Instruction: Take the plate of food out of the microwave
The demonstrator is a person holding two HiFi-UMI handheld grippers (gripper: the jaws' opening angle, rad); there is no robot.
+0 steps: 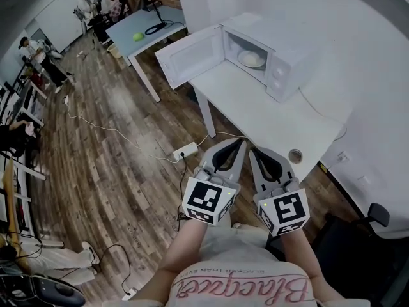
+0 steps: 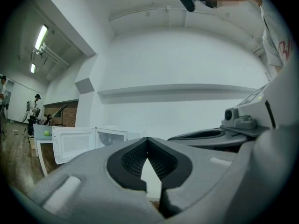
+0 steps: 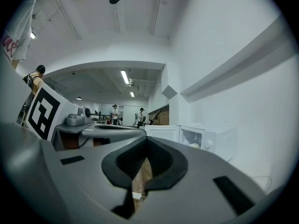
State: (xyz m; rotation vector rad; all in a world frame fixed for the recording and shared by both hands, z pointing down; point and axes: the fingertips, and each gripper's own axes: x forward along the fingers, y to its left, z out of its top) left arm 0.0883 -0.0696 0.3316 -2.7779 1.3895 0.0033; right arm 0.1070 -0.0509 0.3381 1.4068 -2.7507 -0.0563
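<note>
A white microwave (image 1: pixel 271 53) stands at the far end of a white table (image 1: pixel 268 117), its door (image 1: pixel 190 55) swung open to the left. Inside it lies a white plate of pale food (image 1: pixel 251 59). My left gripper (image 1: pixel 241 142) and right gripper (image 1: pixel 253 151) hang side by side near my body, short of the table's near end, both shut and empty. The left gripper view shows its closed tips (image 2: pixel 147 140) with the open door (image 2: pixel 74 143) far off at the left. In the right gripper view the tips (image 3: pixel 147 139) meet, and the microwave (image 3: pixel 210 141) with the plate (image 3: pixel 193 145) sits far ahead at the right.
A small round object (image 1: pixel 295 155) rests on the table's near end. A power strip (image 1: pixel 185 151) and cables lie on the wooden floor. A second table with a green ball (image 1: pixel 137 36) stands behind. A dark chair (image 1: pixel 377 216) is at the right; people stand far left.
</note>
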